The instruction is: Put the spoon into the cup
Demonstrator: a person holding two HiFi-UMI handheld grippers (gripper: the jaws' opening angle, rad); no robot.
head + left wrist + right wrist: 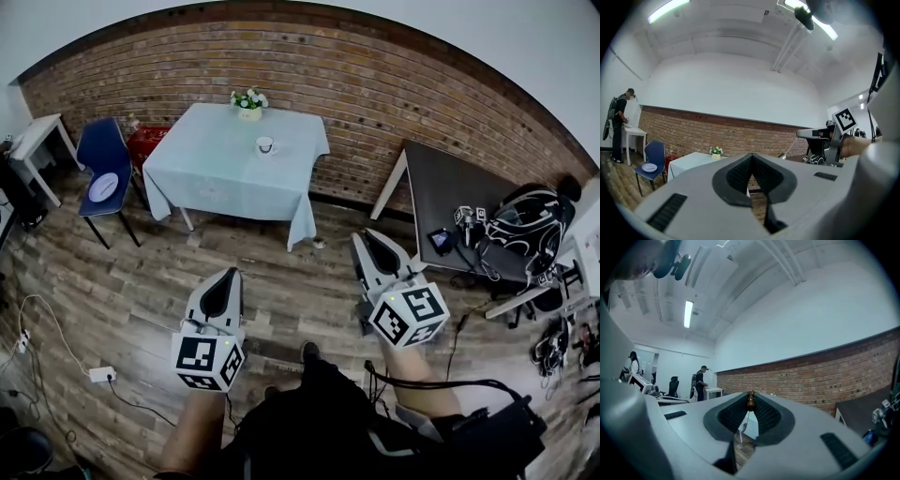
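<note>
A white cup (pixel 265 144) stands on the table with the pale blue cloth (pixel 216 173), far ahead by the brick wall. My right gripper (pixel 367 236) points level toward it and is shut on the spoon. Only the spoon's brown handle end (pixel 750 400) shows, pinched between the jaw tips of the right gripper (pixel 750 404). My left gripper (pixel 225 275) is held lower and to the left. In its own view the left gripper (pixel 751 157) has its jaw tips together with nothing between them. Both grippers are over the wooden floor, well short of the table.
A small pot of flowers (pixel 248 101) stands at the table's back edge. Left of the table are a blue chair (pixel 105 155) with a white plate (pixel 103 186) and a small white table (pixel 37 136). On the right is a dark table (pixel 450 187) with a backpack (pixel 520 230). A power strip (pixel 101 373) lies on the floor.
</note>
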